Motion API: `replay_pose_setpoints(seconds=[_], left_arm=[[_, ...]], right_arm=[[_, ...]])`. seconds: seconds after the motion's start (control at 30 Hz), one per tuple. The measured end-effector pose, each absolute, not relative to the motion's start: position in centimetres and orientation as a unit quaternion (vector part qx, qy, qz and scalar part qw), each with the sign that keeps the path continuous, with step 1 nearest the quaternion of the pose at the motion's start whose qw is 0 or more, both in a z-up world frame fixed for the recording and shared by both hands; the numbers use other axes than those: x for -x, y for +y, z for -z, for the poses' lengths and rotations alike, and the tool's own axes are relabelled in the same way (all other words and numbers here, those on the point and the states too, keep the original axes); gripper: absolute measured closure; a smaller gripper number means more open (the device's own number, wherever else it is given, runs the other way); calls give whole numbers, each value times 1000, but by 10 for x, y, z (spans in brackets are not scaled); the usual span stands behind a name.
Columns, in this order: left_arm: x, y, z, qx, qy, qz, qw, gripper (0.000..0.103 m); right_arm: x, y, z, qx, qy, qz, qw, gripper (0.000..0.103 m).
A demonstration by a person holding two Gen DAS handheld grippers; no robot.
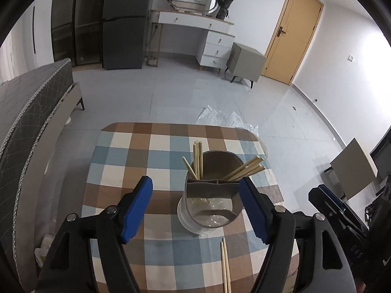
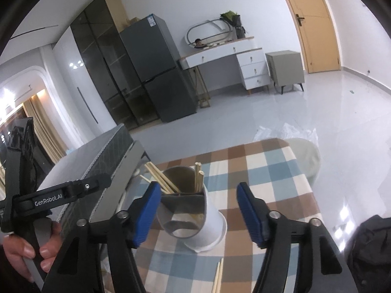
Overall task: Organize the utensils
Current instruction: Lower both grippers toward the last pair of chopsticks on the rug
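Chopstick holder (image 1: 211, 193): grey, divided, standing at table centre on a checked tablecloth (image 1: 127, 156), chopsticks (image 1: 198, 160) inside. Loose chopstick pair (image 1: 226, 266) at its 6 o'clock. Left gripper (image 1: 195, 208) and right gripper (image 2: 199, 213): jaws wide, gripping nothing.

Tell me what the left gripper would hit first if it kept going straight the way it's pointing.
Probably the utensil holder: it stands just ahead of the open left gripper, right of centre between the pads, so the right pad may catch it first. Depth is uncertain.
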State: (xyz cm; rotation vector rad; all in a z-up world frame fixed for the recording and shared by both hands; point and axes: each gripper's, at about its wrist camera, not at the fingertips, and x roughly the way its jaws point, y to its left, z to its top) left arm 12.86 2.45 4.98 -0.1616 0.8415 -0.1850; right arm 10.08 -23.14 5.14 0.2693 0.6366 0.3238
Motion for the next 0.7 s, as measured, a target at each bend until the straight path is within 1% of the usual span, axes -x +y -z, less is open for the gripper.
replay_pose_setpoints(seconds=[0.1, 0.23, 0.33, 0.63, 0.7], left_arm=[[-118, 25, -53, 73, 399, 87, 910, 33], [-106, 24, -52, 63, 388, 79, 916, 30], [-94, 24, -52, 59, 373, 72, 923, 30], [-71, 26, -39, 55, 369, 66, 925, 30], [-66, 26, -35, 54, 369, 65, 925, 29]], right_arm=[[-91, -234, -52, -132, 308, -156, 929, 32], [-79, -237, -49, -132, 309, -154, 929, 29], [-70, -238, -47, -122, 307, -149, 932, 25], [-47, -237, -28, -110, 319, -143, 930, 19], [-43, -237, -21, -108, 326, -138, 929, 15]])
